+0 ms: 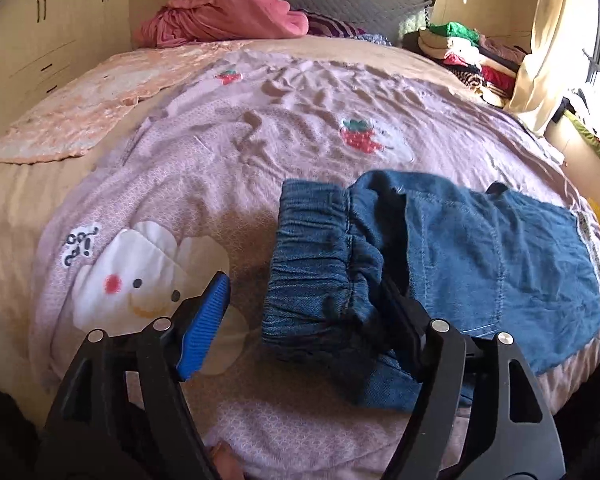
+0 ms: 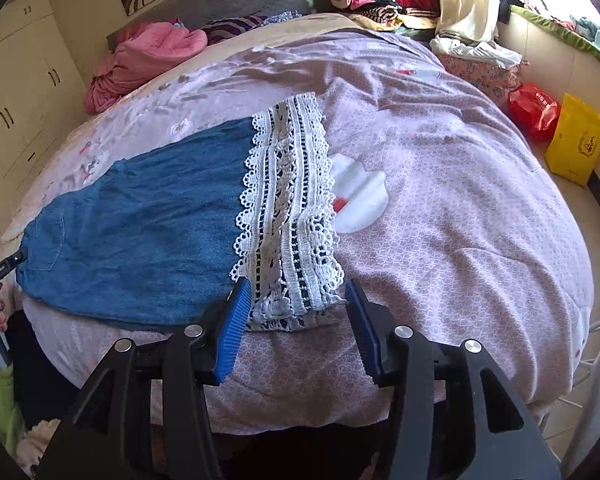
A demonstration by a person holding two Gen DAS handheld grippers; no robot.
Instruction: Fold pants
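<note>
Bedroom w/ cluttered far side; your pants (image 2: 140, 216) lie flat across the pink quilt (image 2: 440, 216) on the bed, near its front edge, elastic waistband (image 1: 320, 264) at your left, white lace cuffs (image 2: 288, 216) at your right. Left tool (image 1: 304, 316) is wide open, one finger over the waistband, gripping nothing. Right tool (image 2: 296, 332) is half open, lace hem btwn the pads, not pinched. Denim looks soft, light, floppy. Lace prob. snags, so grab the hem edge and the thick waistband.
</note>
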